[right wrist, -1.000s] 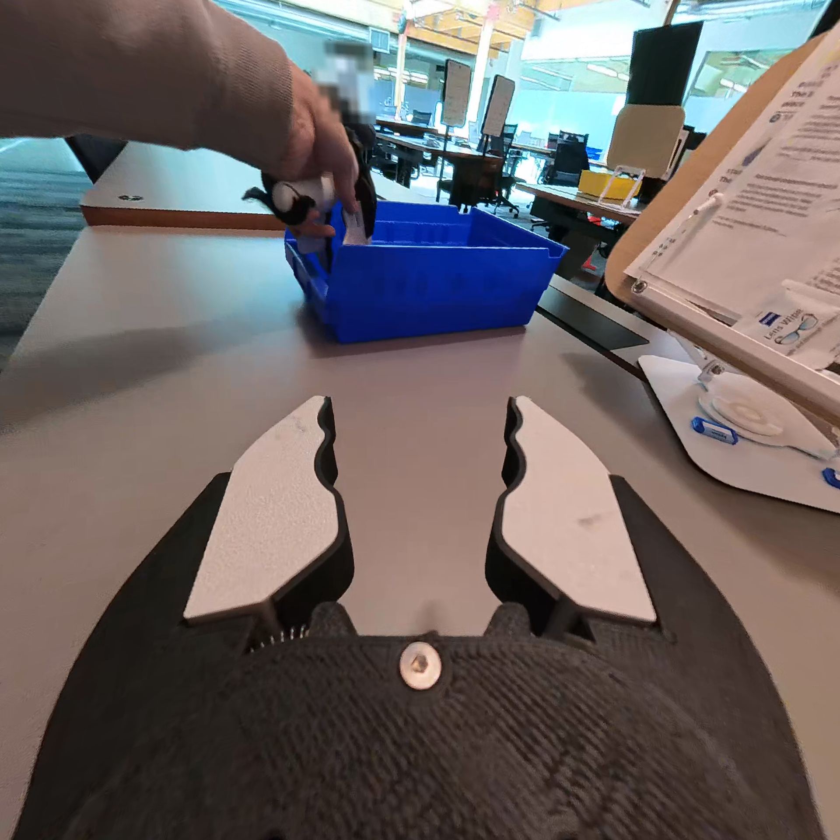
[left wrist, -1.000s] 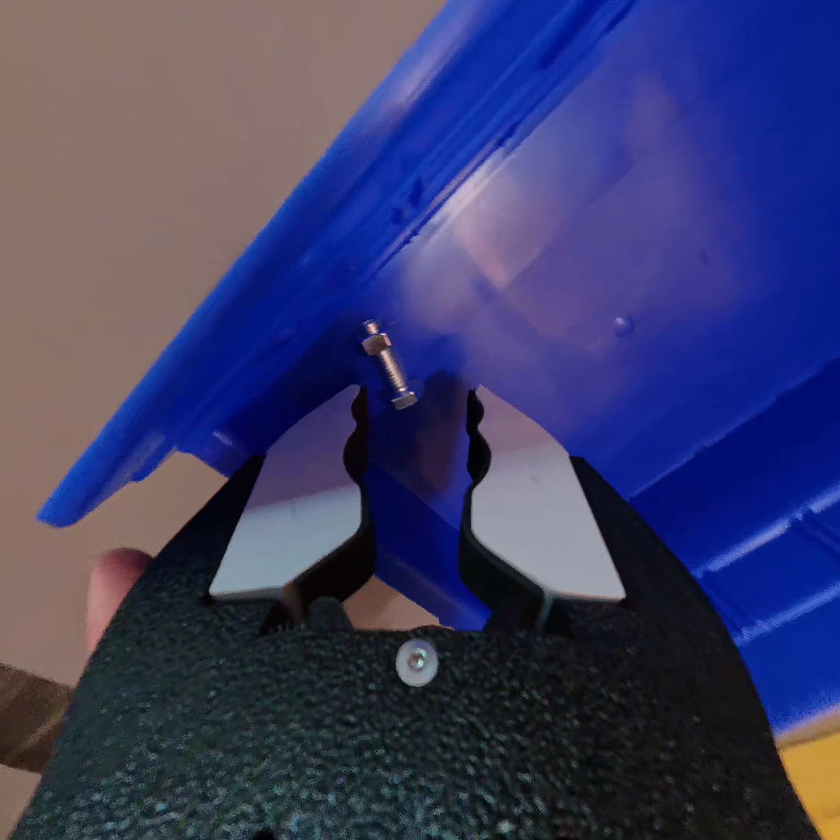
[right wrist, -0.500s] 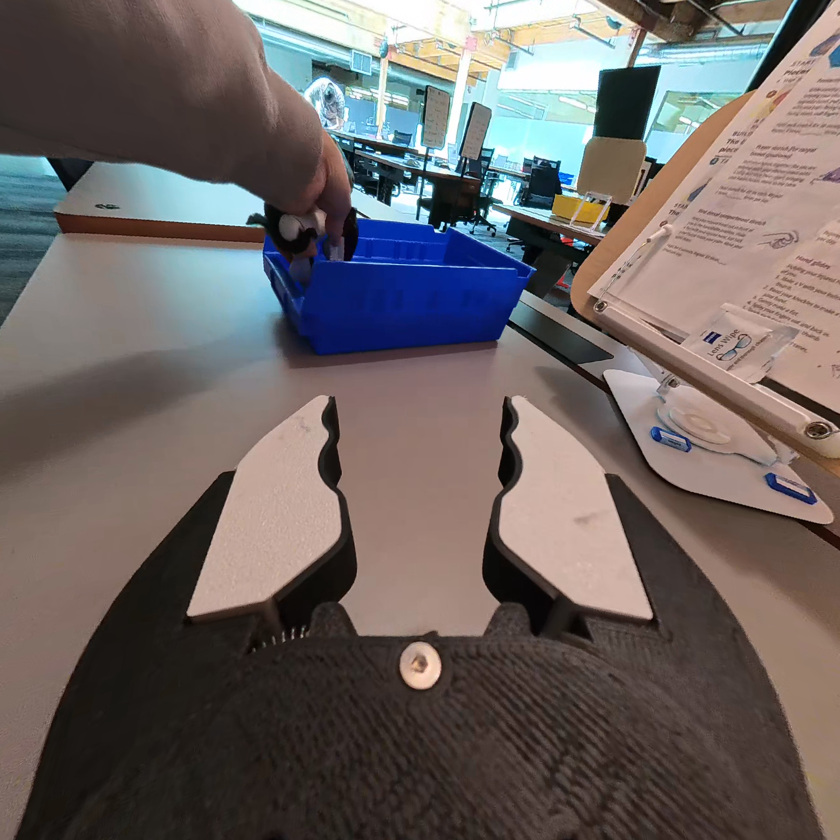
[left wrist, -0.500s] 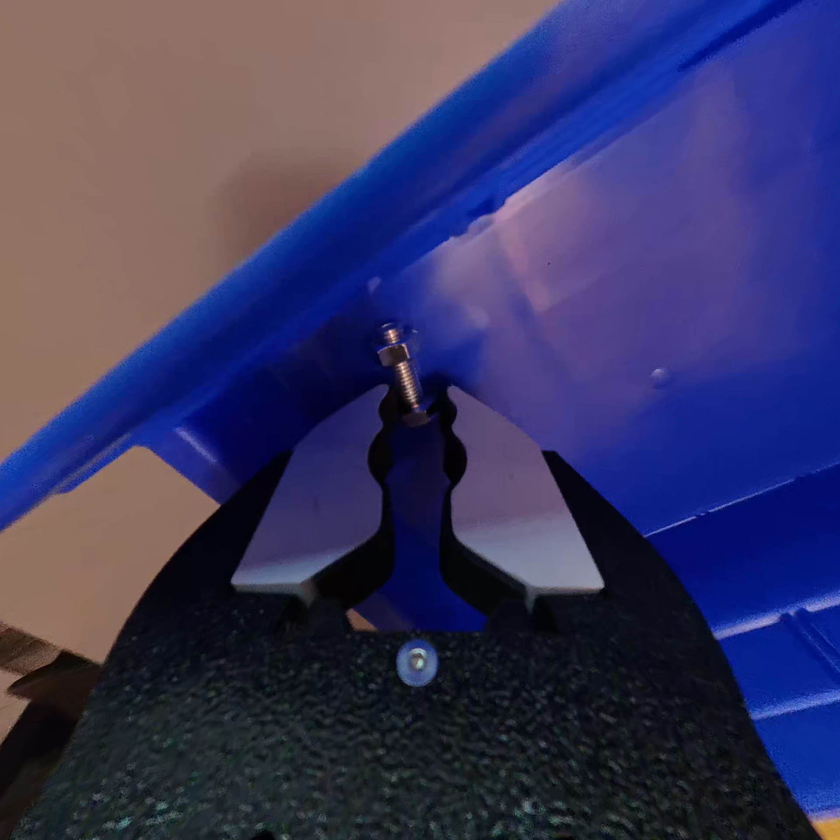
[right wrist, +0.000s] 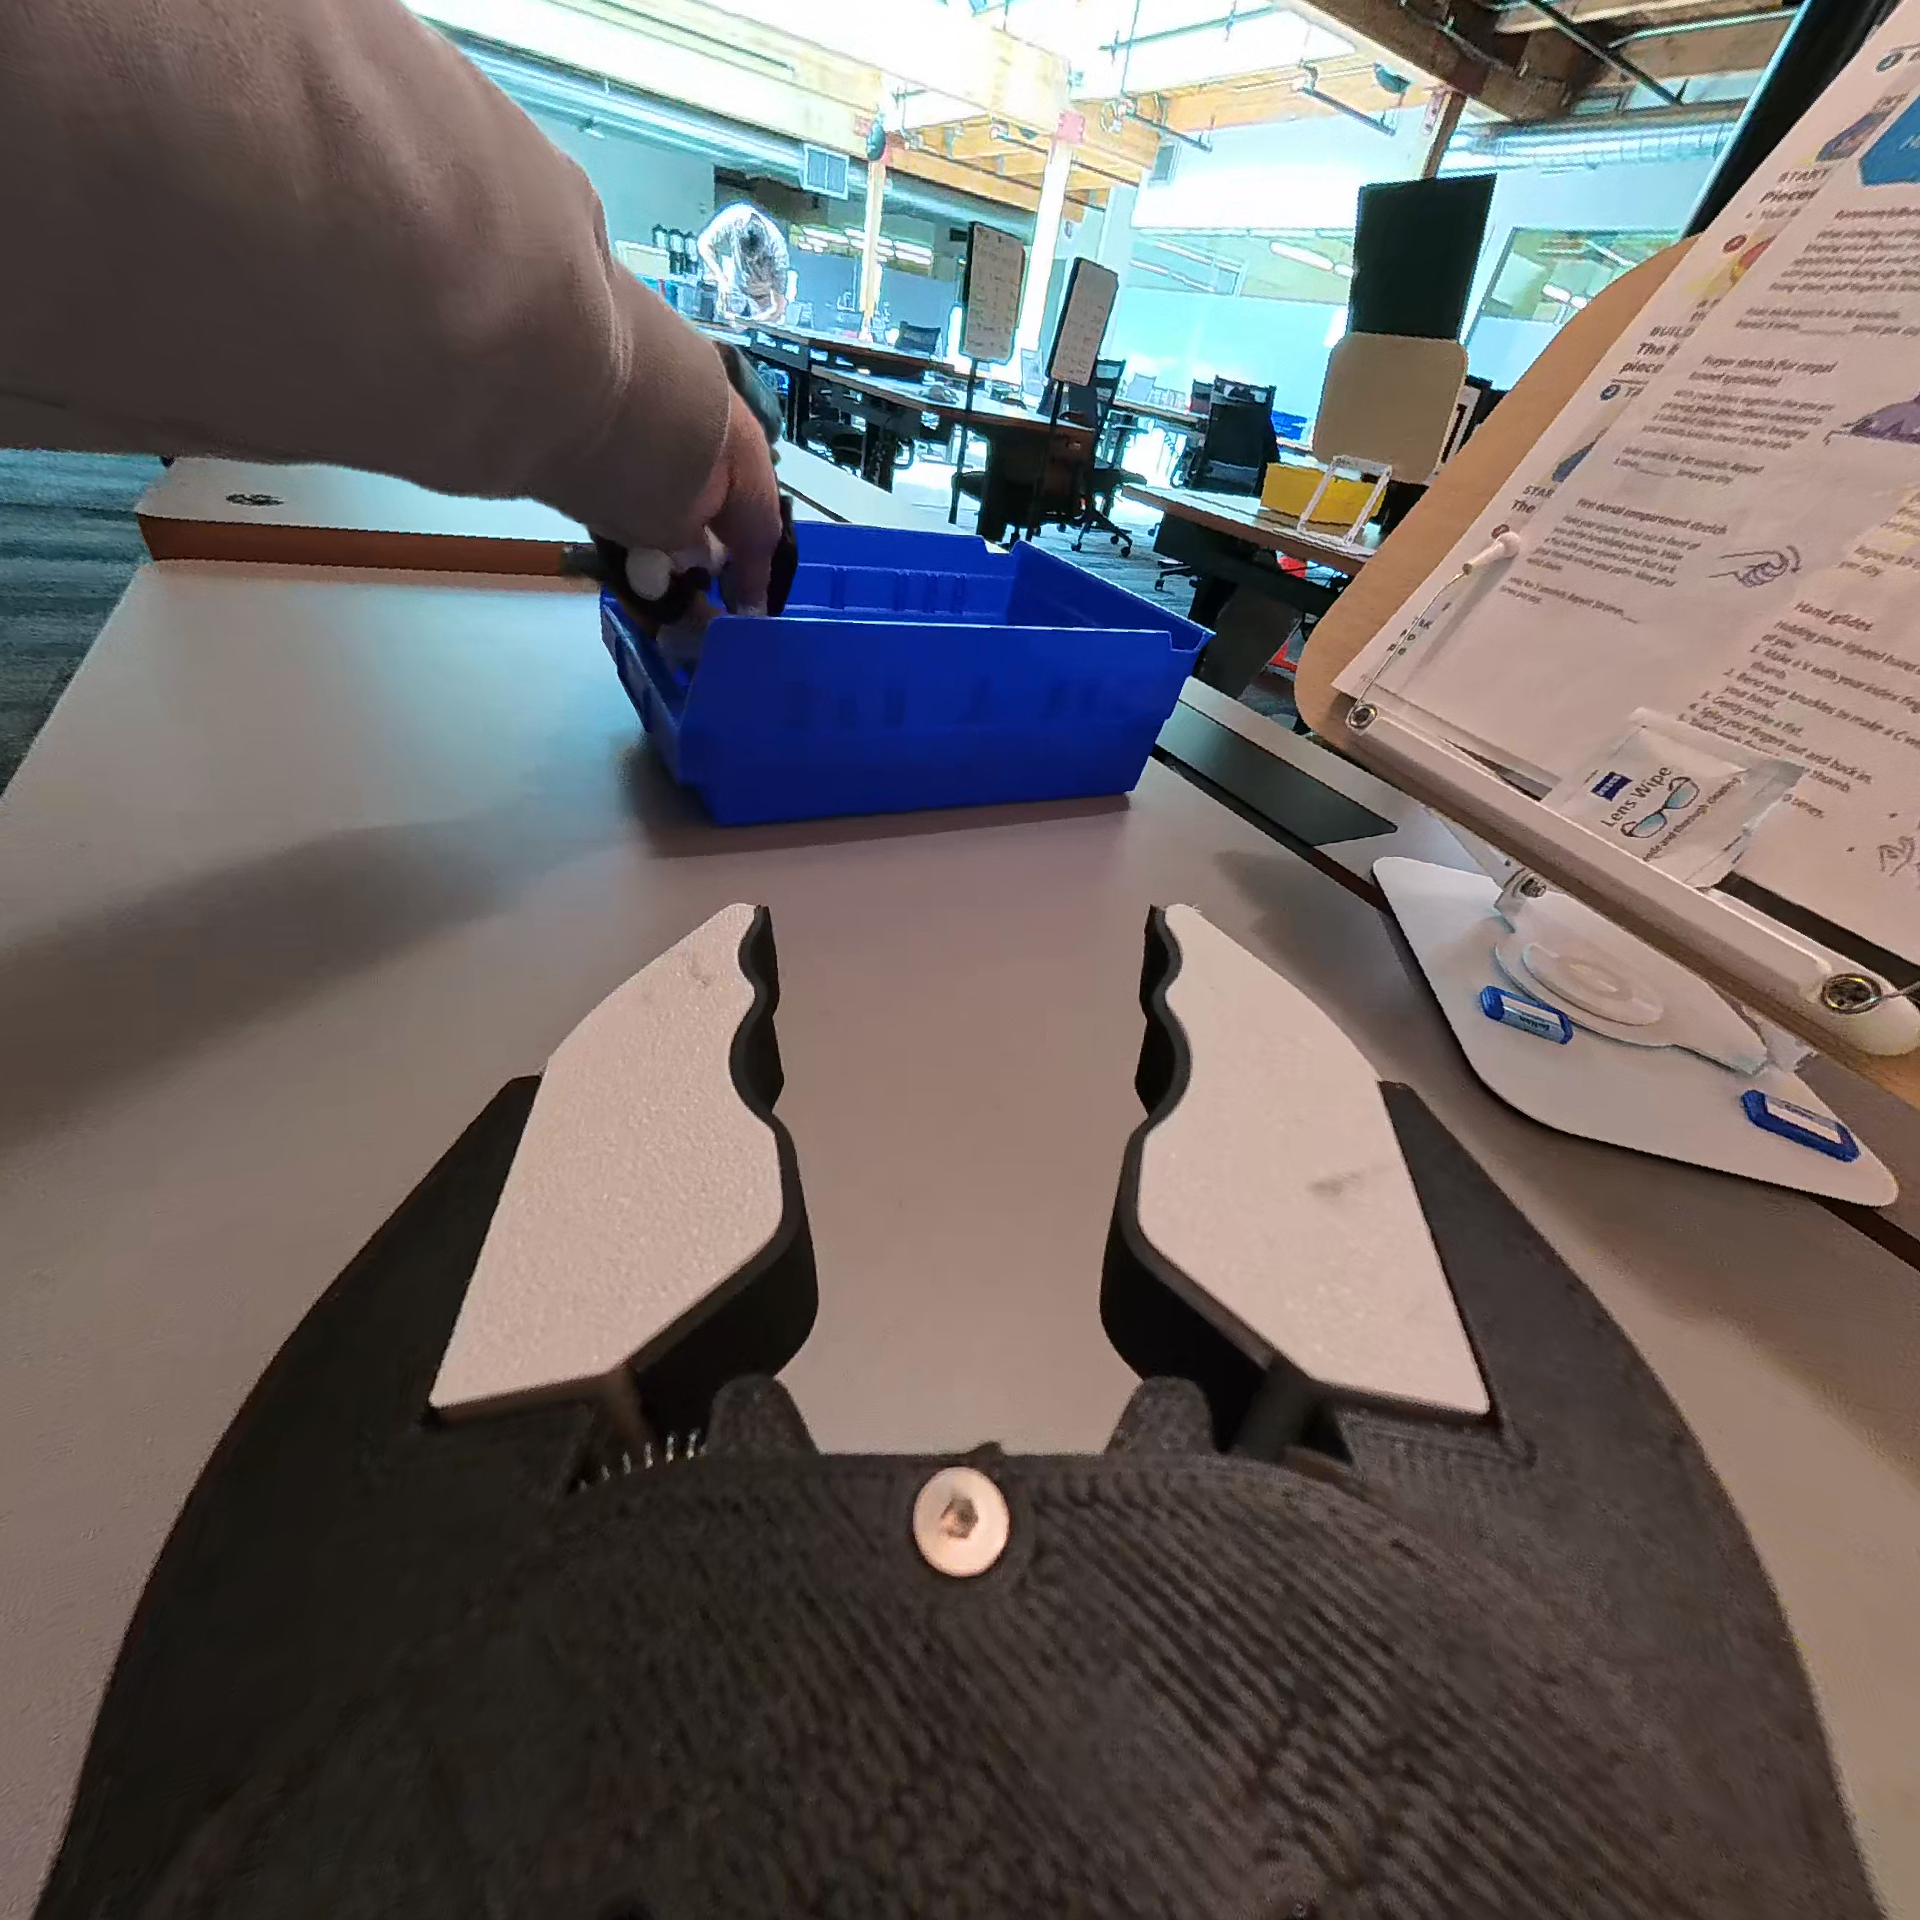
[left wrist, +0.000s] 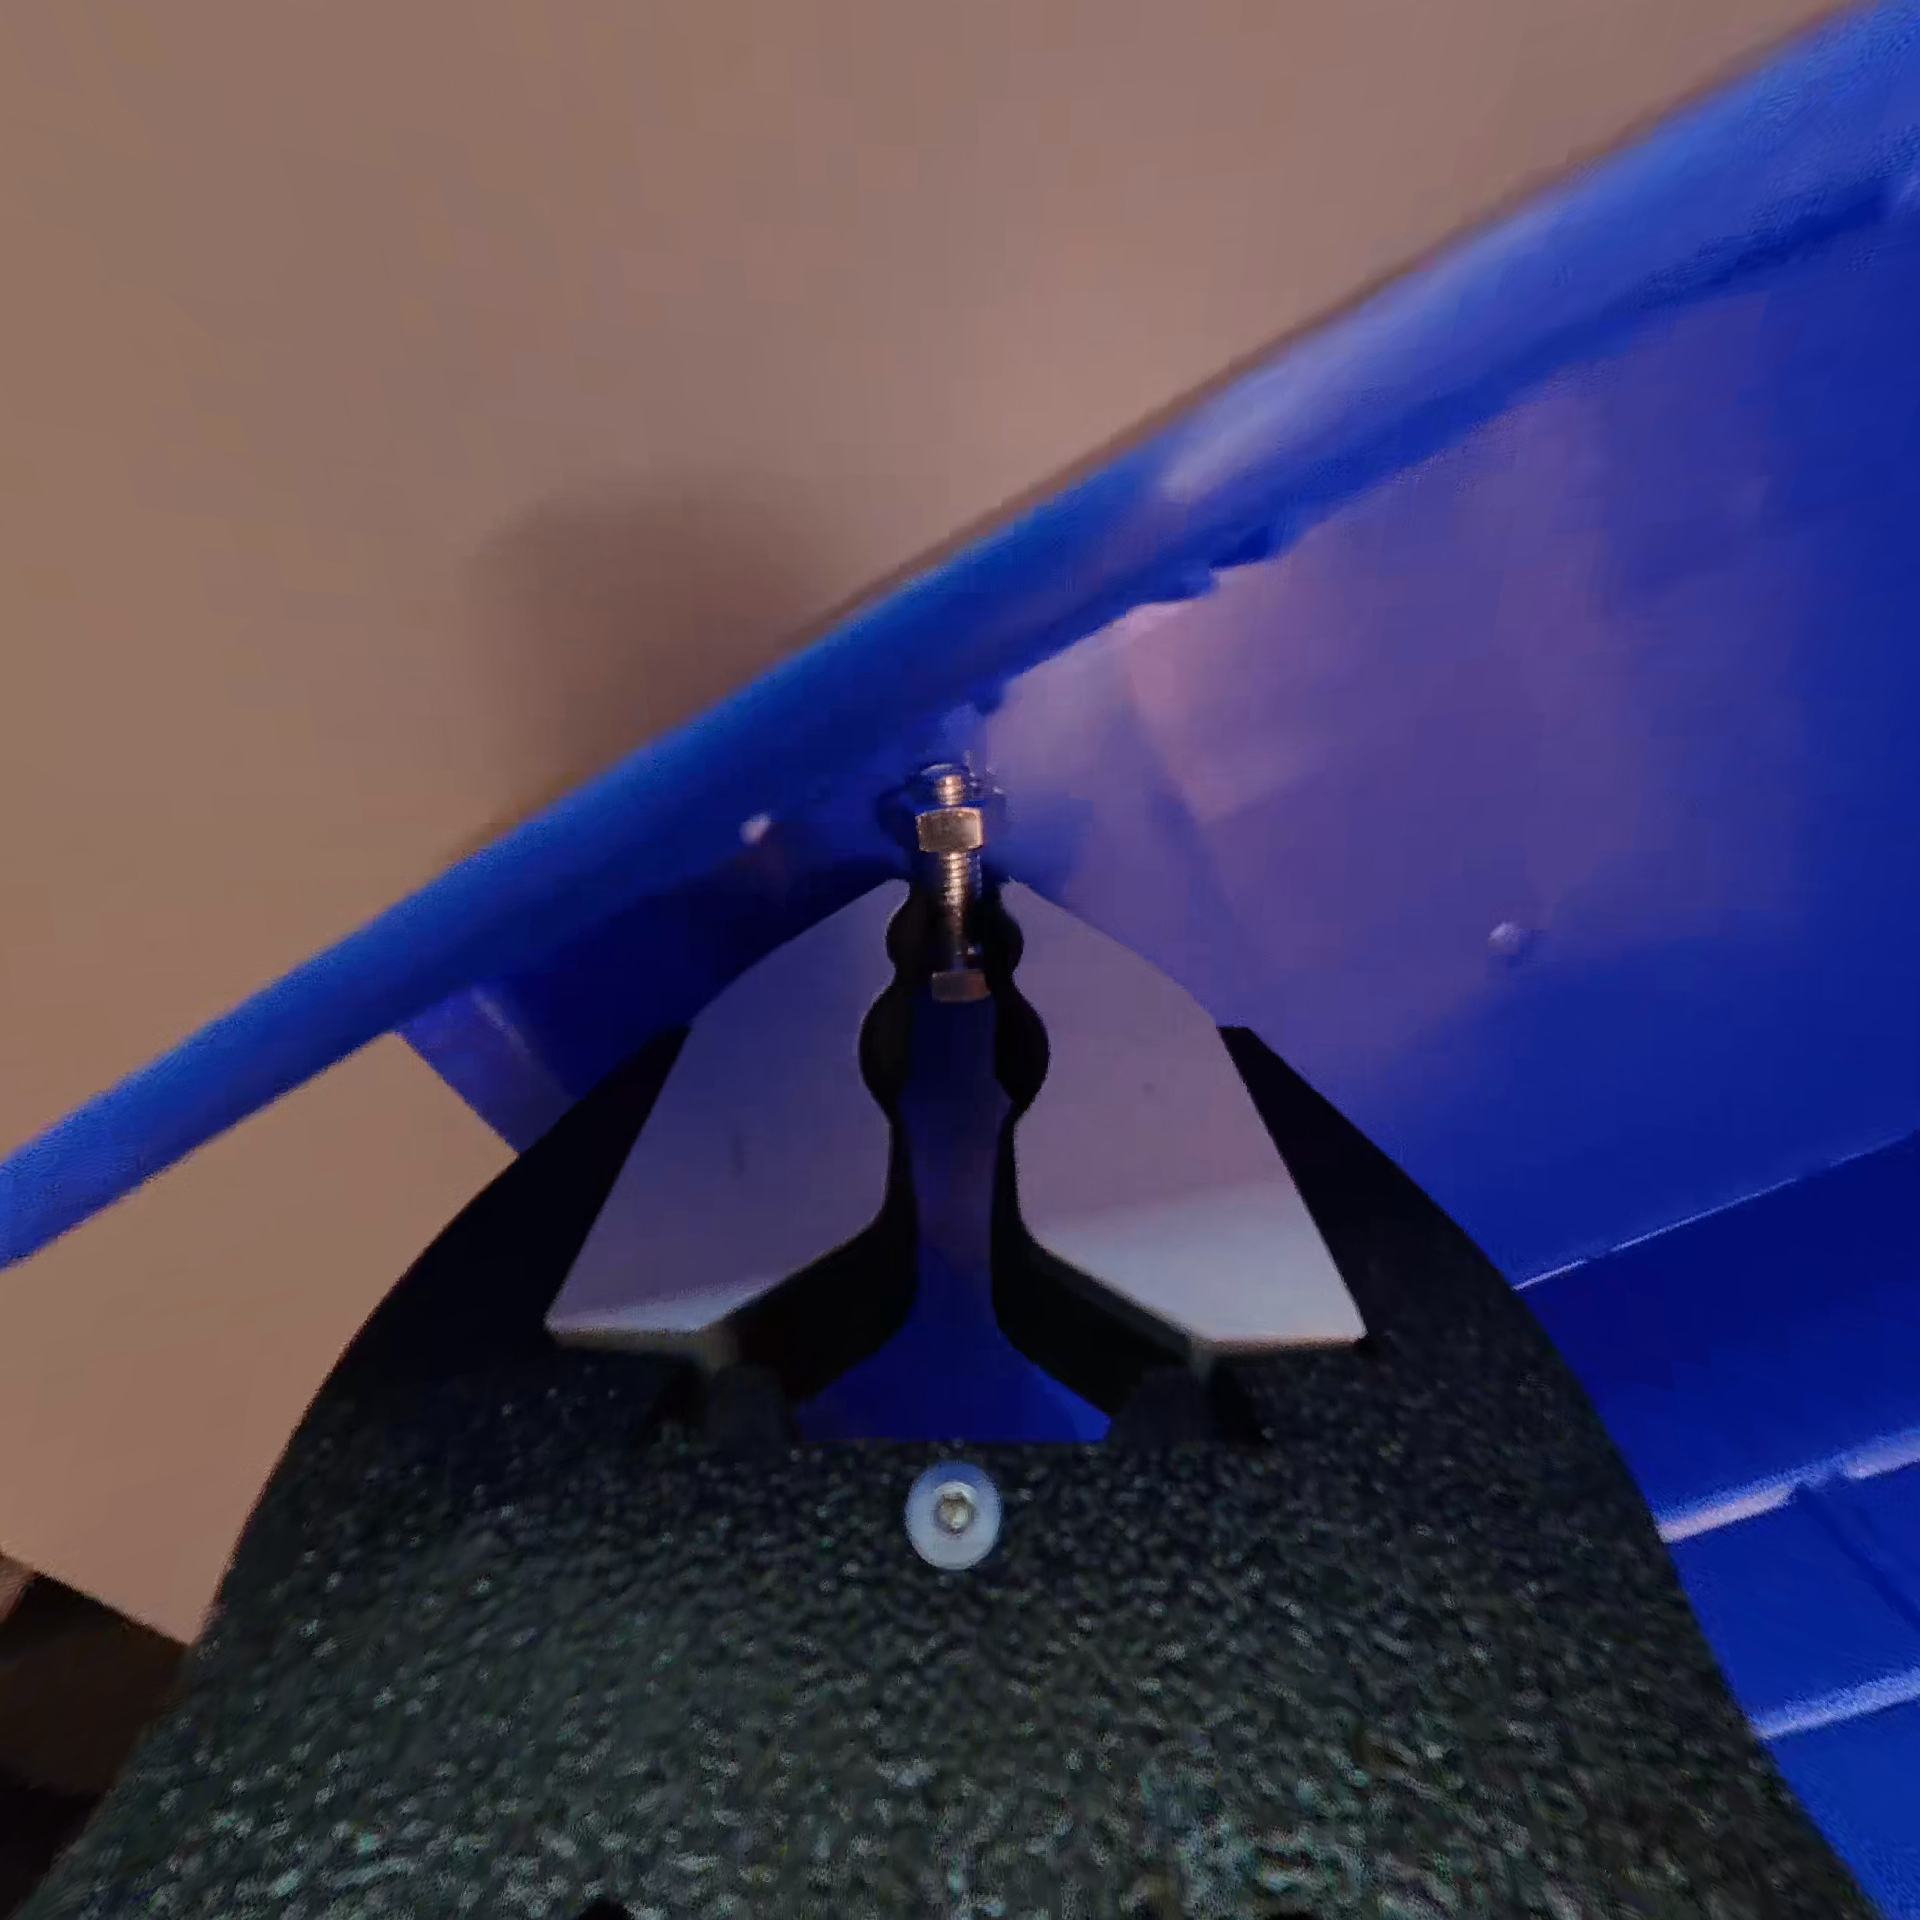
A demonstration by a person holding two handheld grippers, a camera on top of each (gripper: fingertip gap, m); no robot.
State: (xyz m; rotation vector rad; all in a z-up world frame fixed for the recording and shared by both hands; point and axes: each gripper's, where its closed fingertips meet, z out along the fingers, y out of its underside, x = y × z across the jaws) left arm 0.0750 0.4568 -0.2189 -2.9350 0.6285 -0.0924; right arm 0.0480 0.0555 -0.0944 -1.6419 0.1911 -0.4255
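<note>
In the left wrist view my left gripper (left wrist: 954, 920) reaches into a blue plastic bin (left wrist: 1455, 727), by its inner wall. Its fingertips are closed on the shaft of a small silver bolt (left wrist: 952, 894) with a nut on its far end. The bolt points straight ahead between the pads. In the right wrist view the same bin (right wrist: 914, 717) stands on the grey table (right wrist: 312, 831), and a sleeved hand (right wrist: 665, 457) holds the left gripper over its left end. My right gripper (right wrist: 958, 935) is open and empty, low over the table, short of the bin.
A tilted board with printed sheets (right wrist: 1662, 499) stands on a white base (right wrist: 1621, 1049) at the right, with a lens wipe packet (right wrist: 1662, 800) on its ledge. More desks, chairs and a person lie far behind.
My left jaws closed from wide apart onto the bolt, which turned from slanted to in line with the fingers. My right gripper stayed open and barely moved.
</note>
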